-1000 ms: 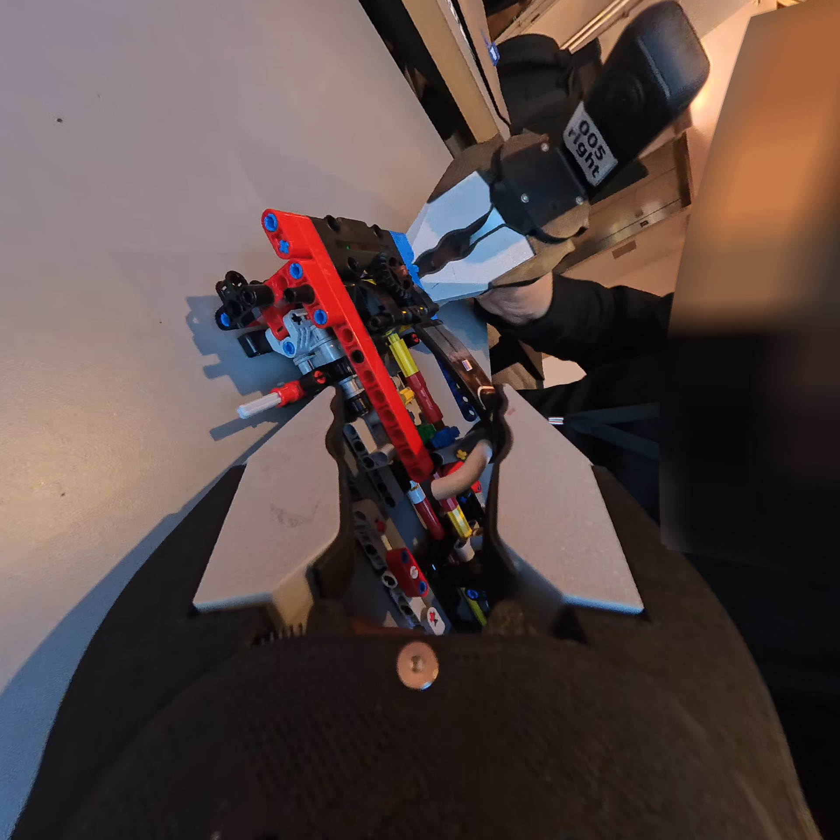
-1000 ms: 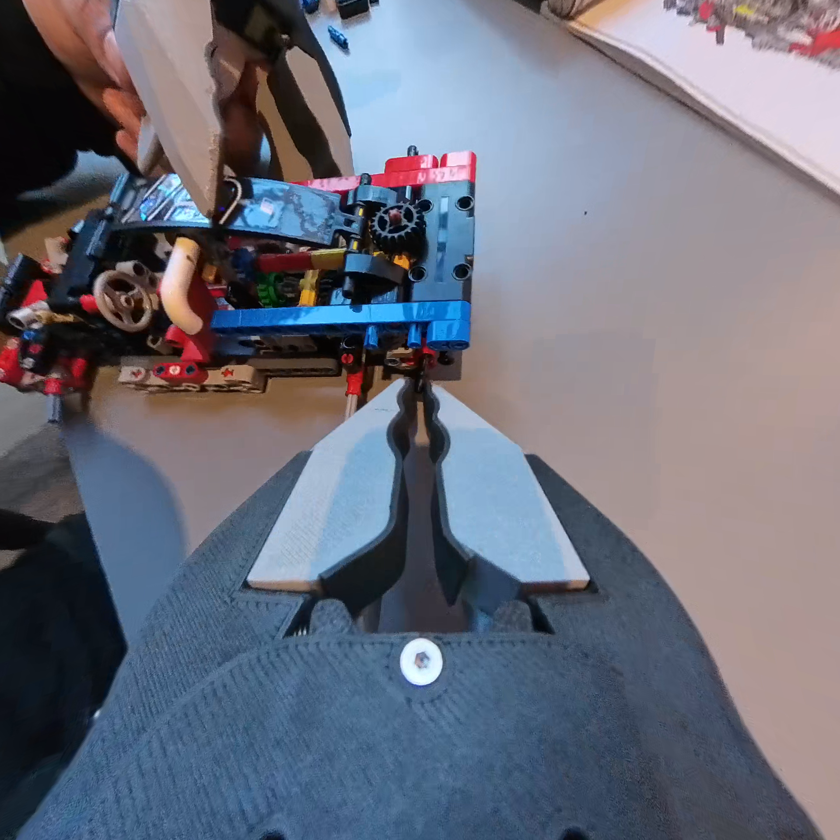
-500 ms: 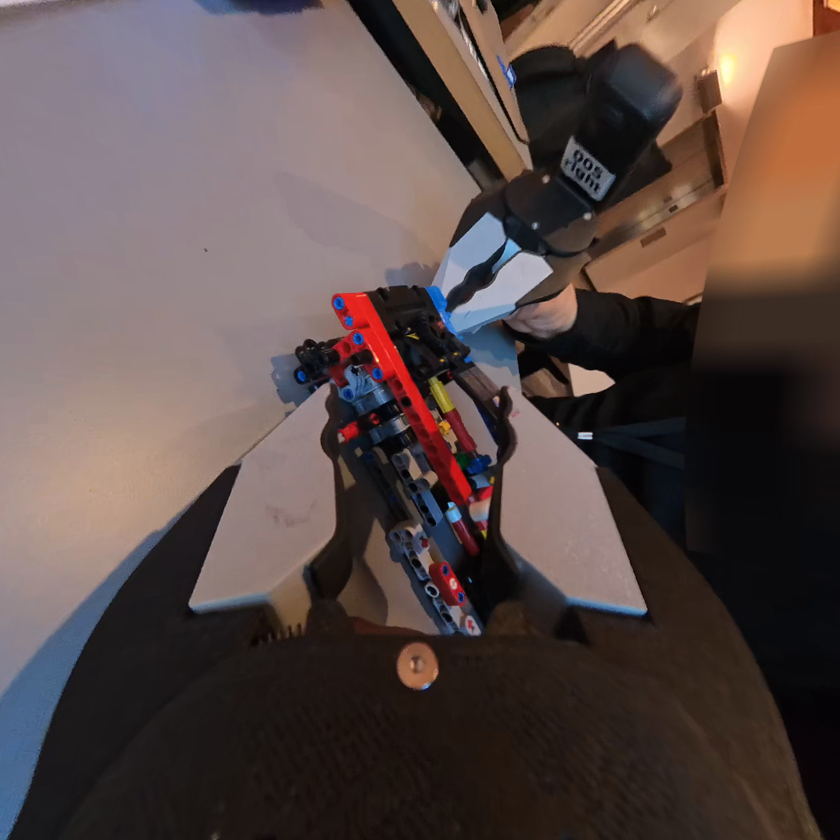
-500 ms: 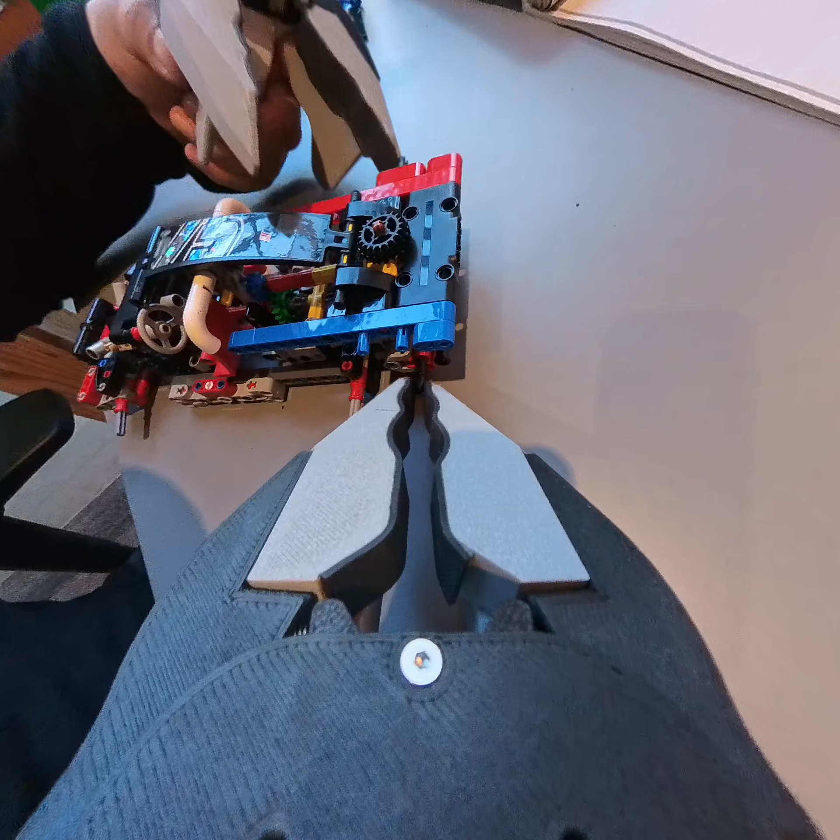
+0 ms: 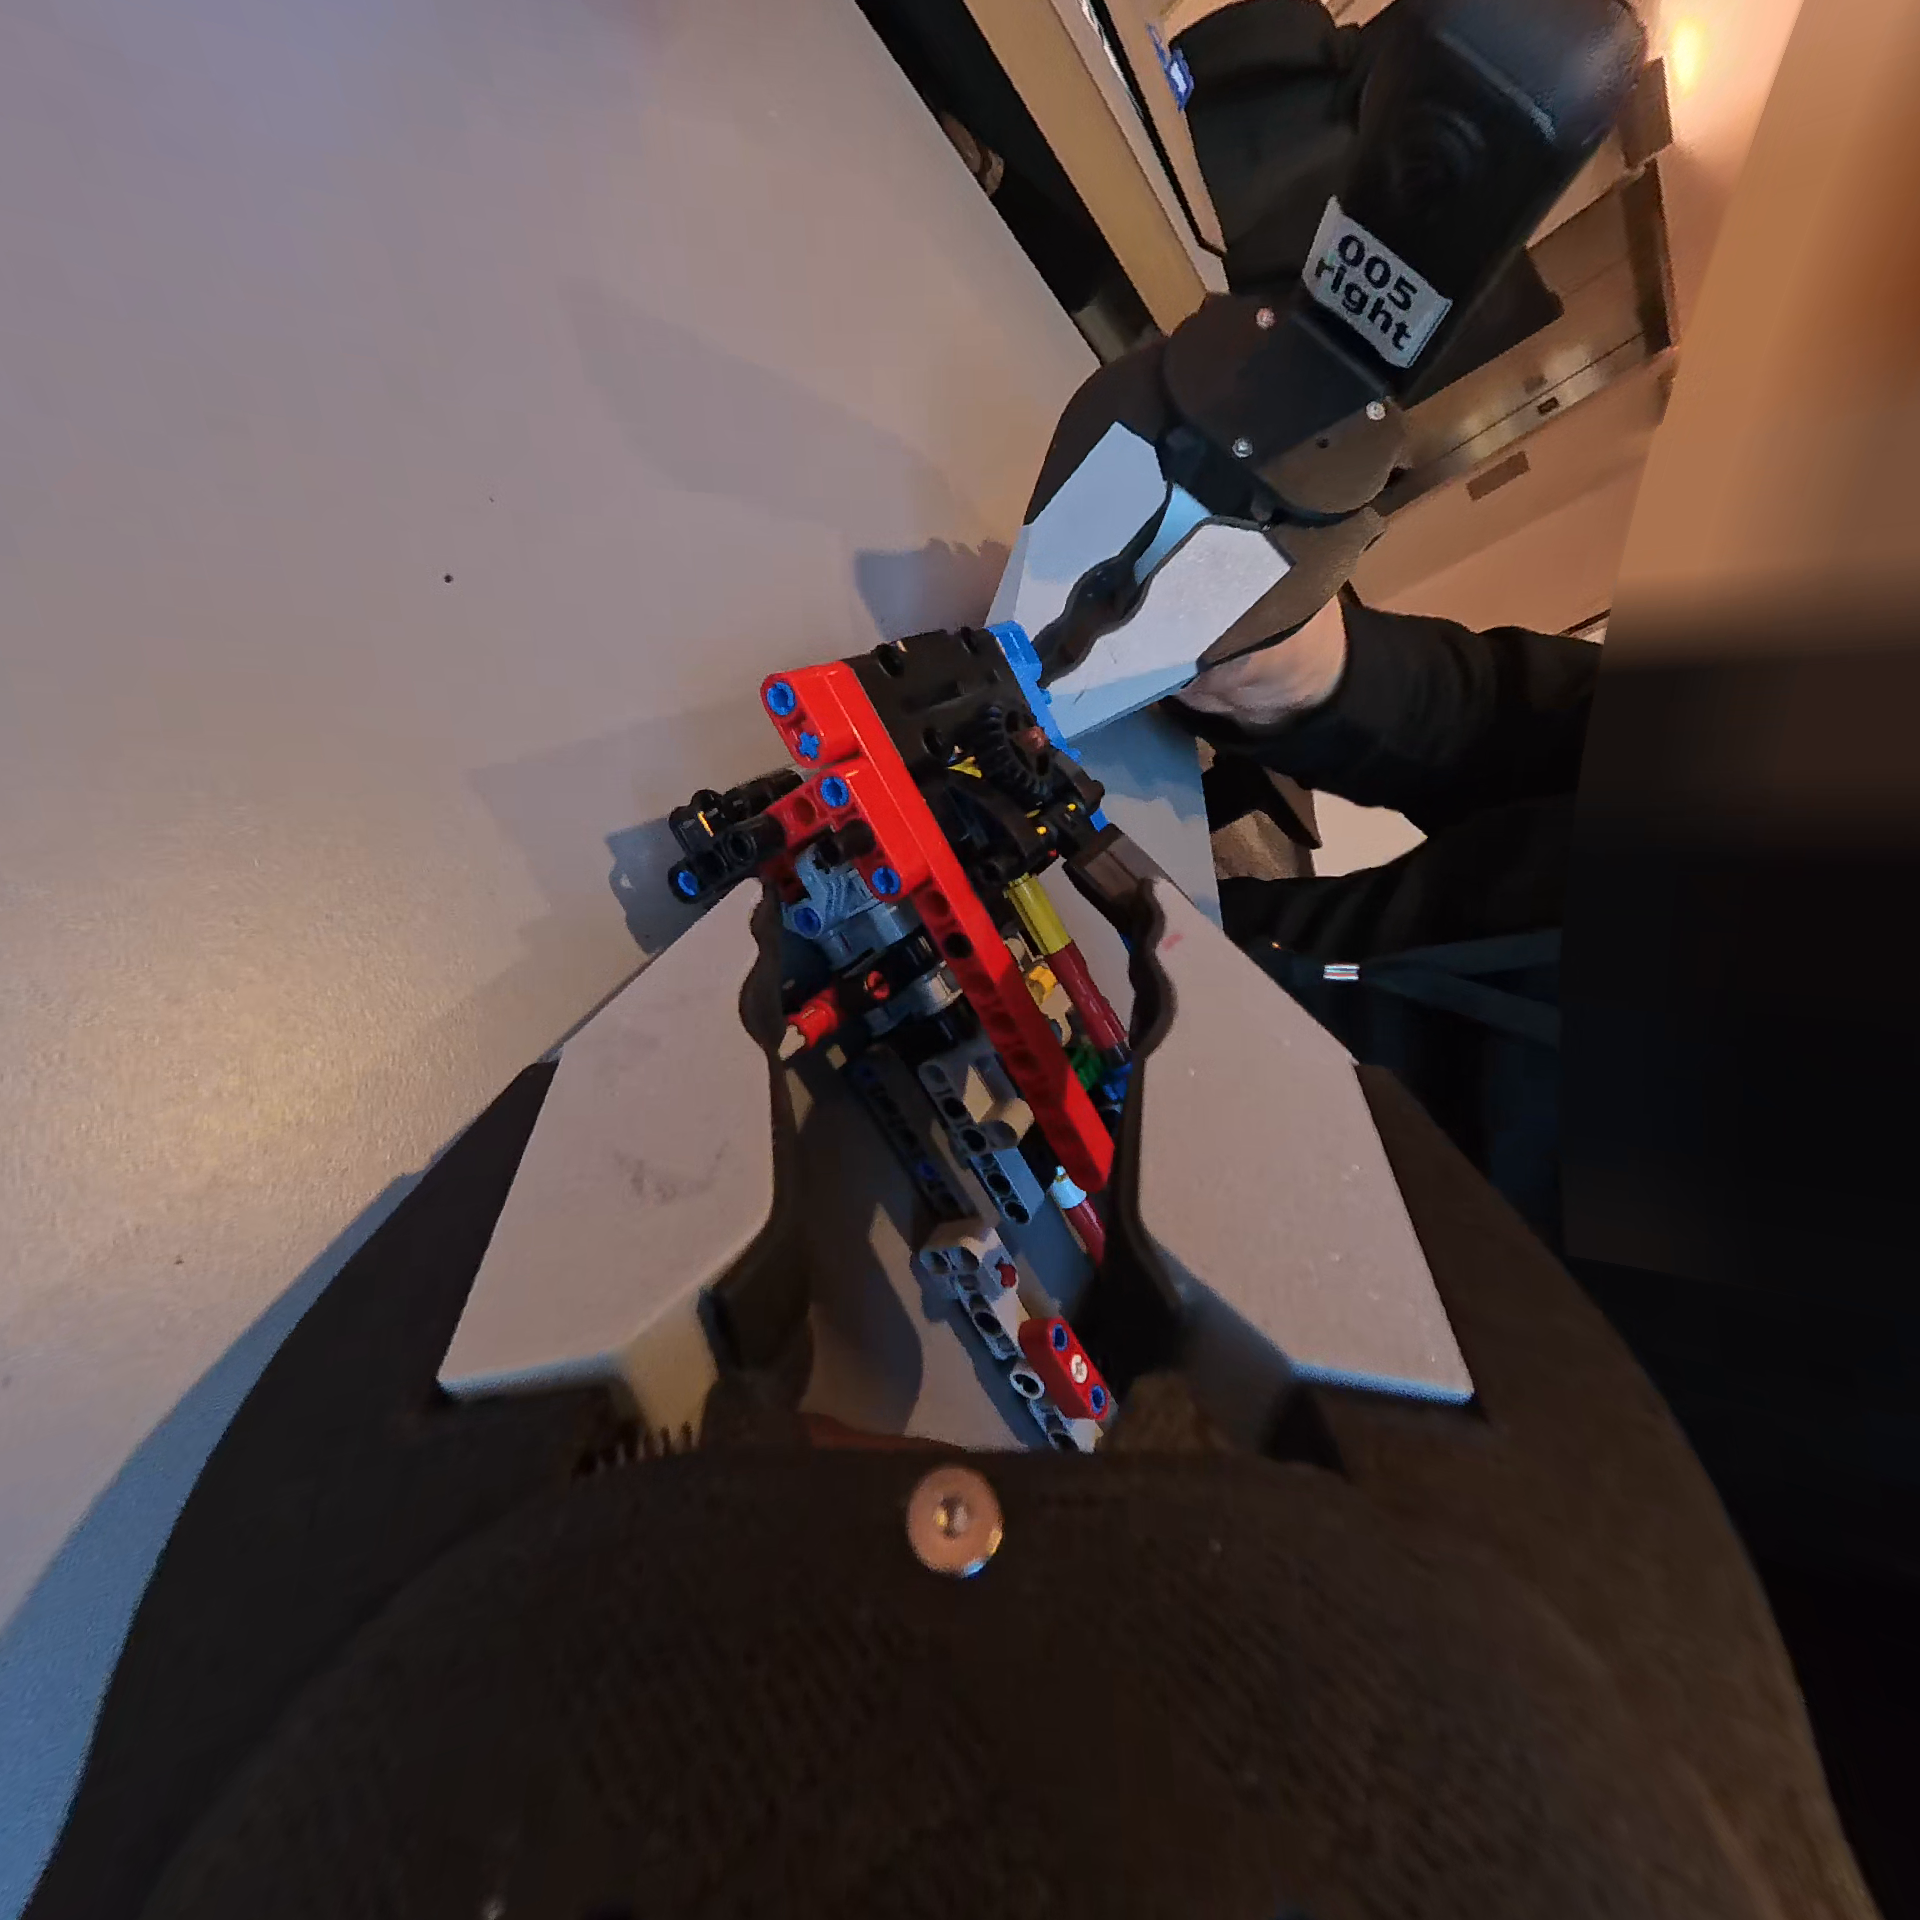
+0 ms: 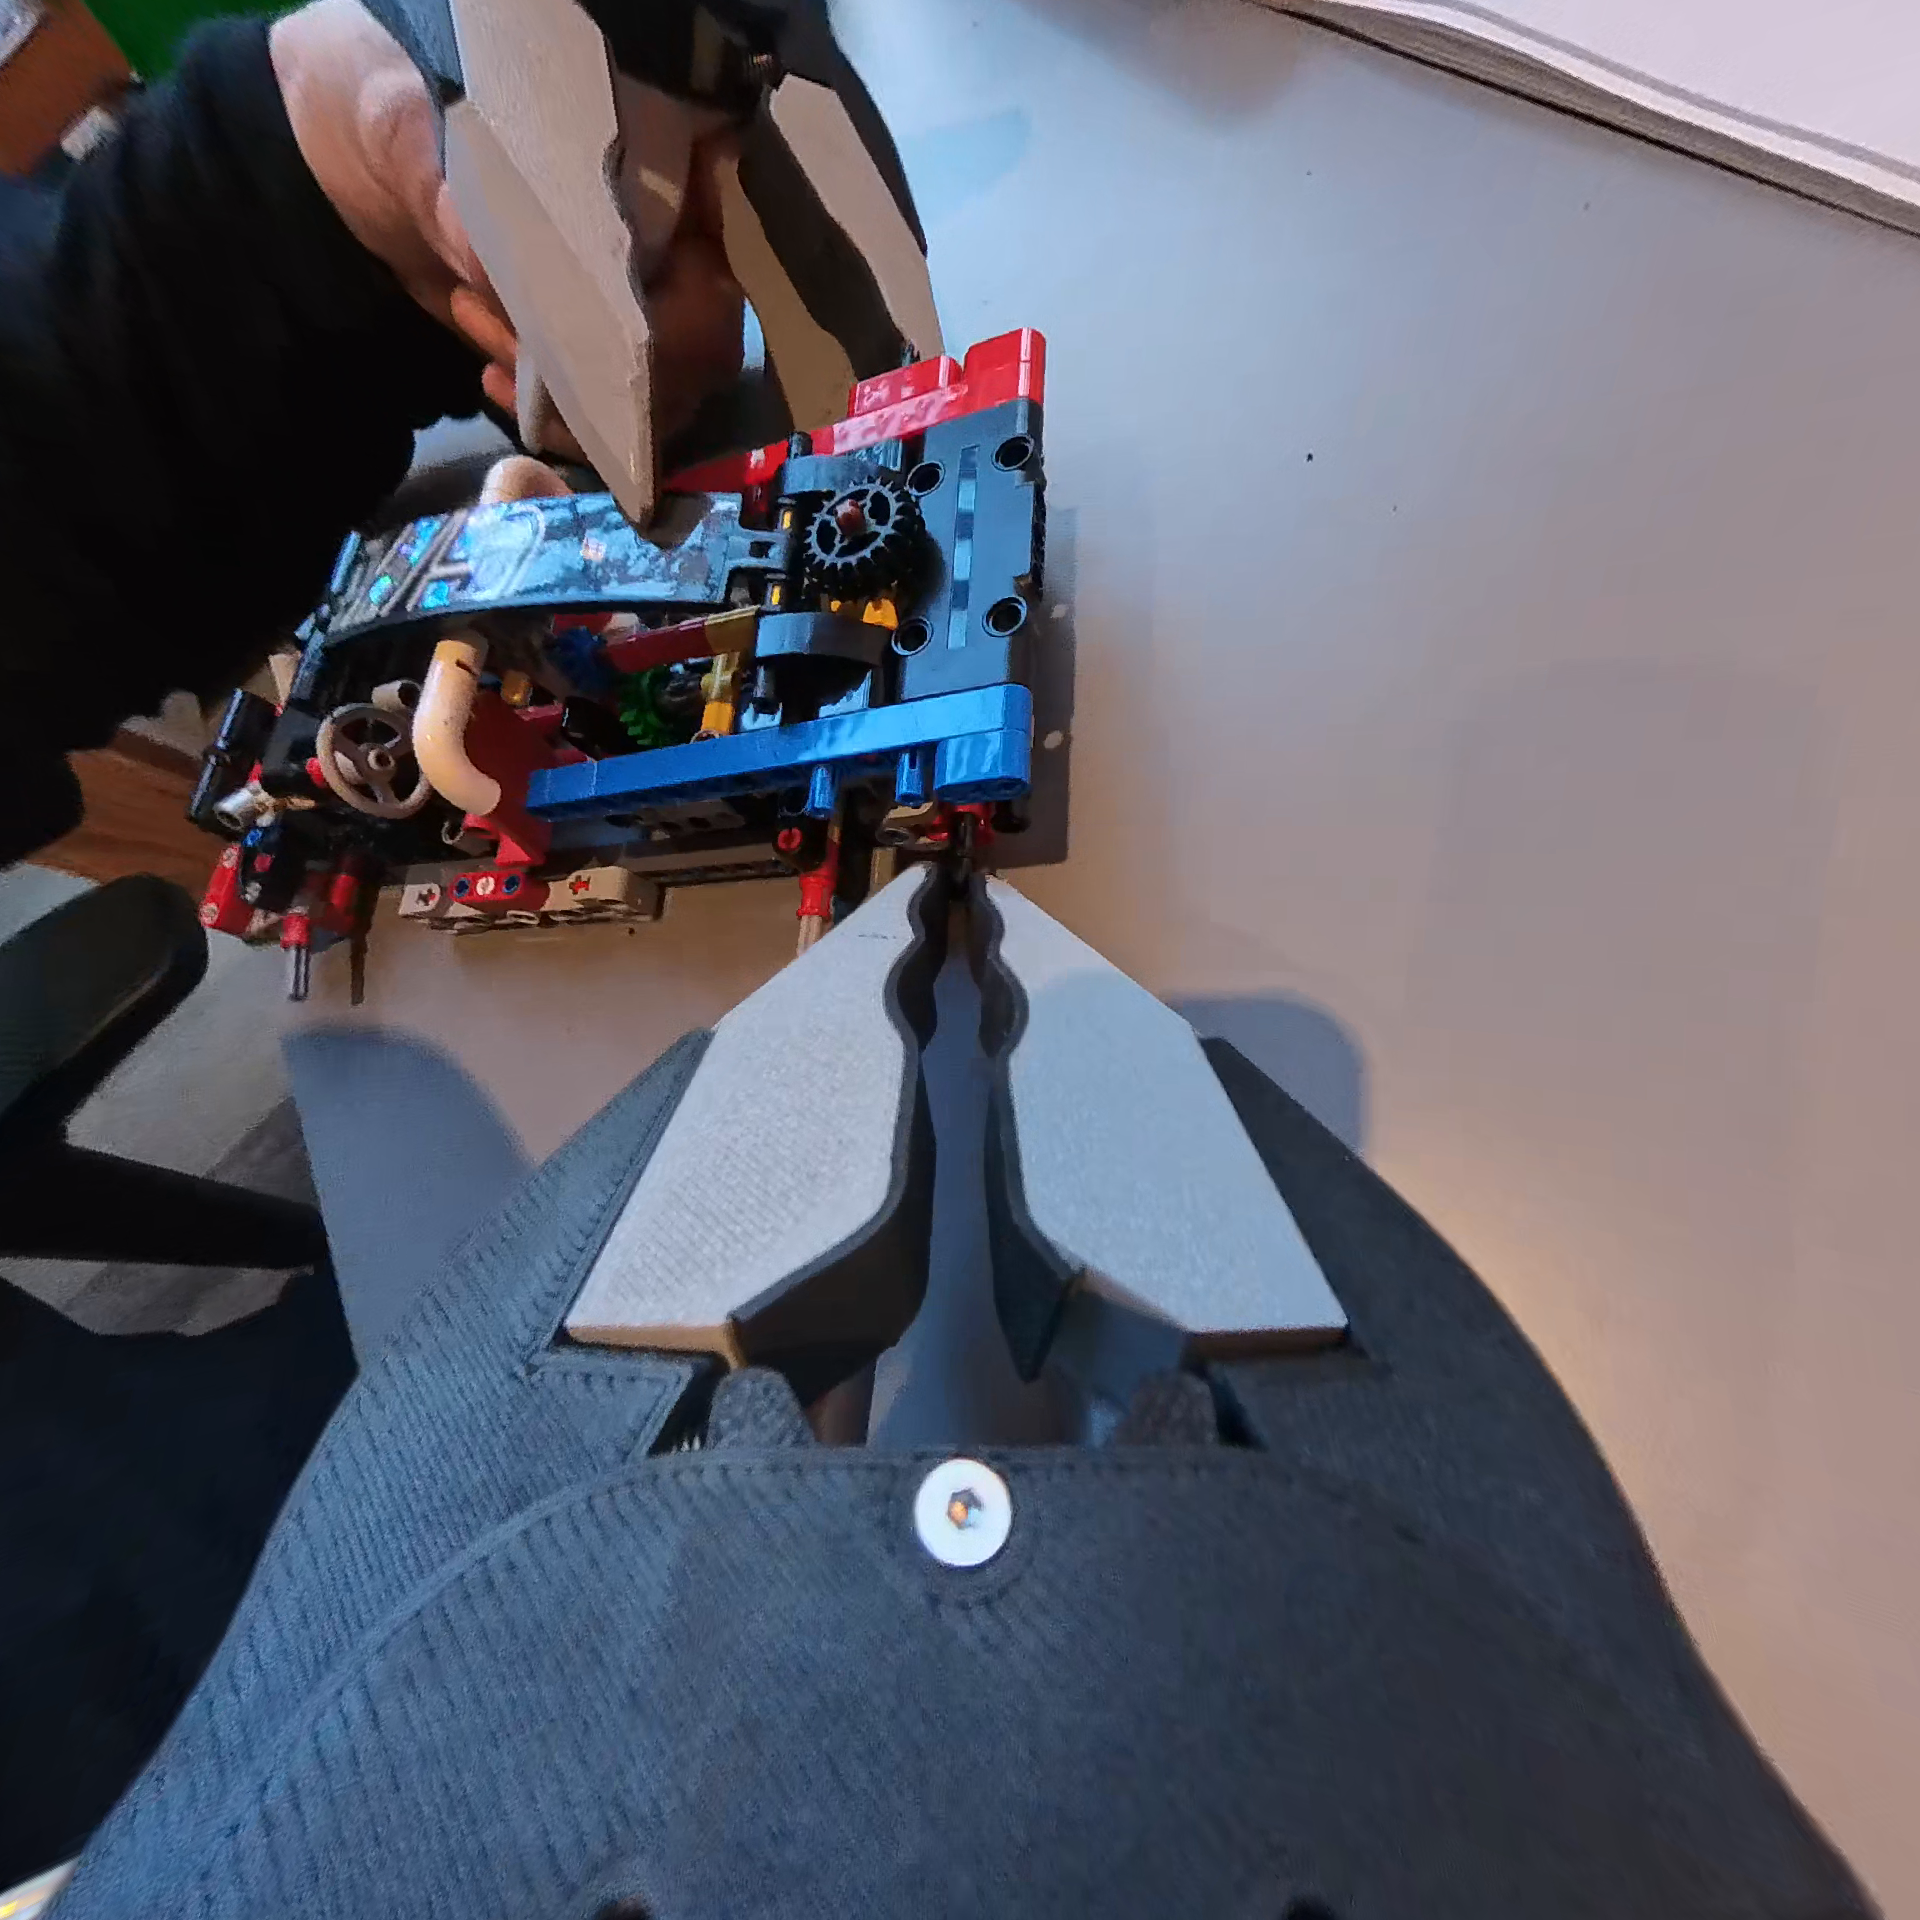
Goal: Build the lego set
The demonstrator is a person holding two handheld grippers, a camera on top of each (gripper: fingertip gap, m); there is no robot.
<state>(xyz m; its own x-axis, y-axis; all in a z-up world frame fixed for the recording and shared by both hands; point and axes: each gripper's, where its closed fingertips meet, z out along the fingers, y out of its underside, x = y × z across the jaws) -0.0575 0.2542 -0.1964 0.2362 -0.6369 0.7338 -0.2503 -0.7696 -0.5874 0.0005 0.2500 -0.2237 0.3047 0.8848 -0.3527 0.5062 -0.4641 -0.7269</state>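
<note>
On the pale grey surface (image 6: pixel 1455 623) sits the half-built lego model (image 6: pixel 727 665), a long frame with a red beam (image 5: pixel 966 935) down one side, a blue beam (image 6: pixel 790 748) down the other and a black gear (image 6: pixel 868 535) near its square end. From the left wrist view, the left tongs (image 5: pixel 951 914) stand wide, one finger on each side of the model, and the frame runs back between them until the dark housing cuts it off; whether the fingers actually press on it I cannot tell. The right tongs (image 6: pixel 951 883) are drawn in narrow, with only a thin slit between the tips, which sit against the small red and black pins under the blue beam; what, if anything, they pinch is too small to make out. Seen from across, the right tongs (image 5: pixel 1049 665) touch the blue corner. A hand (image 6: pixel 384 177) in a black sleeve (image 6: pixel 156 416) carries the left tool. Part of an open booklet (image 6: pixel 1662 94) is cropped by the upper right edge.
</note>
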